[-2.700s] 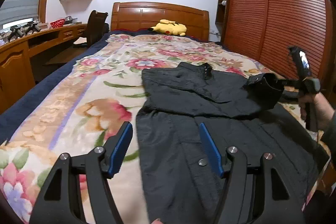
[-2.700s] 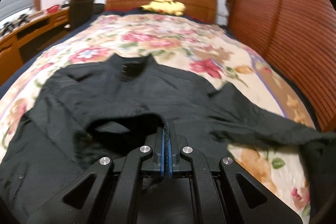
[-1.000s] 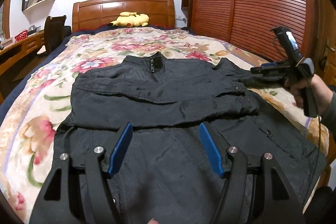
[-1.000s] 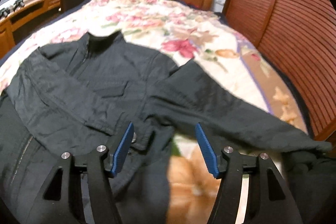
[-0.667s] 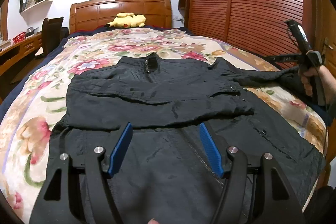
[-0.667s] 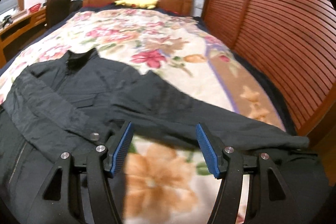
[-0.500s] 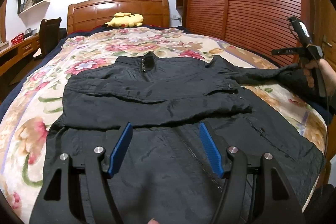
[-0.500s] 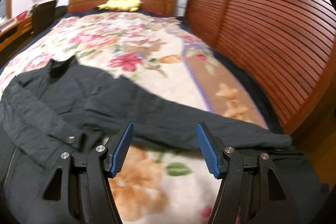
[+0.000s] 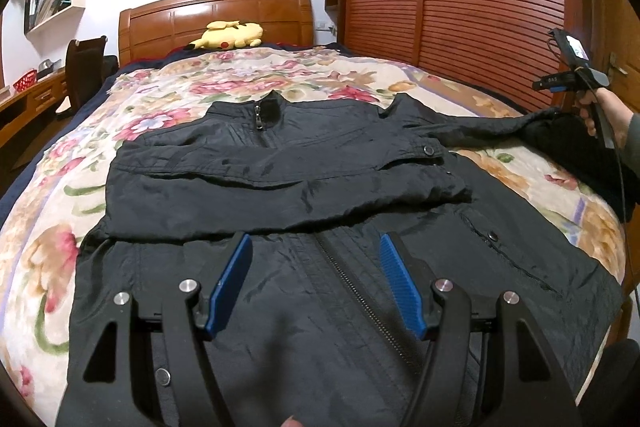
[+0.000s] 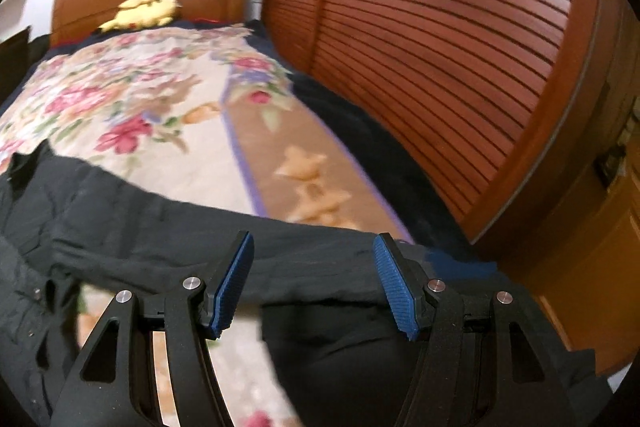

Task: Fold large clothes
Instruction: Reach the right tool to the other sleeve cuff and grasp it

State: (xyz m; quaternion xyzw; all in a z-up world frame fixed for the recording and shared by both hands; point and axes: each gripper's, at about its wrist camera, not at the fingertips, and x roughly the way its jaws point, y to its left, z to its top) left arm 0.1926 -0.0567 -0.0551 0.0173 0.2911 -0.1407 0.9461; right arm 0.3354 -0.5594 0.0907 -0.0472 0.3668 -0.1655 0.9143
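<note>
A black zip-up jacket [image 9: 280,187] lies face up on the floral bedspread [image 9: 52,247], collar toward the headboard. One sleeve is folded across its chest. The other sleeve [image 10: 224,239] stretches out to the bed's right edge. My left gripper [image 9: 316,279] hovers open above the jacket's lower front by the zipper, nothing between its blue pads. My right gripper [image 10: 314,283] is open above the outstretched sleeve near its cuff, holding nothing. In the left wrist view the right gripper's body [image 9: 576,79] shows at the far right, in a hand above the cuff.
A yellow plush toy [image 9: 228,35] lies by the wooden headboard [image 9: 216,11]. A slatted wooden wardrobe [image 10: 440,59] runs close along the bed's right side. A desk, a chair [image 9: 84,67] and wall shelves stand at the left.
My right gripper let go of the cuff earlier, then swung right along the outstretched sleeve toward the bed's right edge. The left gripper stayed open, drifting slightly over the jacket's front.
</note>
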